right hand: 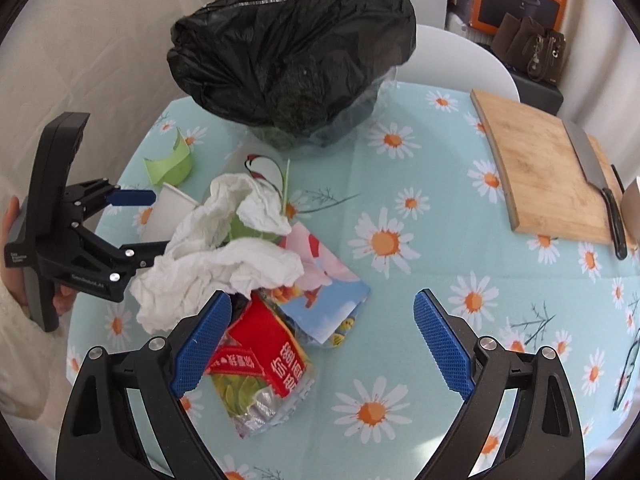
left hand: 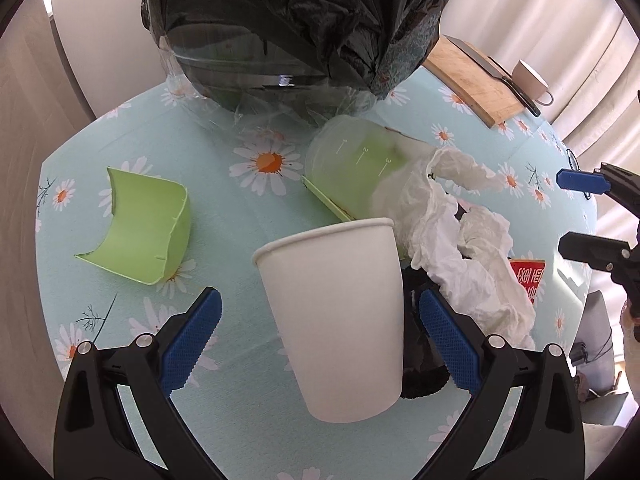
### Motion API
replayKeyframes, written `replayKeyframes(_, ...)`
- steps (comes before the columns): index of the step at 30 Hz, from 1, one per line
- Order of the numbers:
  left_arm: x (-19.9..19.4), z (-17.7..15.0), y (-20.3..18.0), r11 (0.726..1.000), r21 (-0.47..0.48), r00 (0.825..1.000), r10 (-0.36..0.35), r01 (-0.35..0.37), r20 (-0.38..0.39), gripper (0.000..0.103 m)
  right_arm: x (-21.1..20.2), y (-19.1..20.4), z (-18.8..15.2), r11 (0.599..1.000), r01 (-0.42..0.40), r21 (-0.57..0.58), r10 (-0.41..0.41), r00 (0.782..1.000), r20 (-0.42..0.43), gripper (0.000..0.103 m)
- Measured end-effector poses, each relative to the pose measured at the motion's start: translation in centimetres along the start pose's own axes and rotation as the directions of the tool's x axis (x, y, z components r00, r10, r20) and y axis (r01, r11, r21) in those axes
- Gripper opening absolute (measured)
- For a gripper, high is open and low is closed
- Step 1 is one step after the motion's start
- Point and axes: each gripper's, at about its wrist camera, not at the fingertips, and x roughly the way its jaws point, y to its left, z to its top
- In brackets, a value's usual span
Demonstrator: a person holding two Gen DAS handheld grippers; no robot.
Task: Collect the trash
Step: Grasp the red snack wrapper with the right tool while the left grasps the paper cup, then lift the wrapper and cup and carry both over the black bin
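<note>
A white paper cup [left hand: 332,312] sits between the fingers of my left gripper [left hand: 320,344], which is open with a gap on each side of the cup. Beyond it lie a clear plastic cup [left hand: 356,164] on its side, crumpled white tissue [left hand: 460,240] and a torn green cup piece [left hand: 144,224]. A bin lined with a black bag [left hand: 296,28] stands at the back. My right gripper [right hand: 320,344] is open and holds nothing. Its left finger is over a red snack wrapper [right hand: 256,364], beside the tissue [right hand: 216,256] and a colourful wrapper [right hand: 324,280].
A wooden cutting board [right hand: 552,172] with a knife [right hand: 596,180] lies at the back right, next to a white mug [left hand: 528,80]. A hand [right hand: 12,220] holds the left gripper [right hand: 160,222] at the table's left edge. The daisy tablecloth [right hand: 420,360] is bare under the right gripper's right finger.
</note>
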Motion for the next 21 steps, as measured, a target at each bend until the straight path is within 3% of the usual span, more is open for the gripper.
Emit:
replayKeyframes(14,1.3,0.0,0.9,0.984,-0.033,0.984,-0.173,0.172,-0.028,0.097,4.5,-1.4,-4.2,0.975,-0.133,0.175,0.154,0.982,-0.108,0.085)
replayKeyframes(16,1.6,0.0,1.2,0.973,-0.059,0.973,-0.225,0.223,-0.041,0.088,4.9,-1.3,-4.3,0.967,-0.172,0.186,0.195,0.974,-0.117,0.058)
replayKeyframes(17,1.5,0.0,1.4,0.965,-0.075,0.966,-0.256,0.253,-0.036,0.084,5.2,-1.3,-4.3,0.964,-0.184,0.191,0.211,0.969,-0.131,0.049)
replayKeyframes(18,1.3,0.0,1.6,0.959,-0.083,0.961,-0.274,0.271,-0.026,0.075,5.5,-1.3,-4.5,0.96,-0.202,0.193,0.231,0.963,-0.142,0.021)
replayKeyframes(19,1.1,0.0,1.6,0.957,-0.088,0.96,-0.279,0.276,-0.02,0.068,5.7,-1.3,-4.5,0.956,-0.219,0.193,0.249,0.958,-0.146,0.007)
replayKeyframes(21,0.9,0.0,1.7,0.962,-0.083,0.964,-0.264,0.261,-0.031,0.068,5.4,-1.3,-4.6,0.95,-0.239,0.198,0.268,0.955,-0.131,0.005)
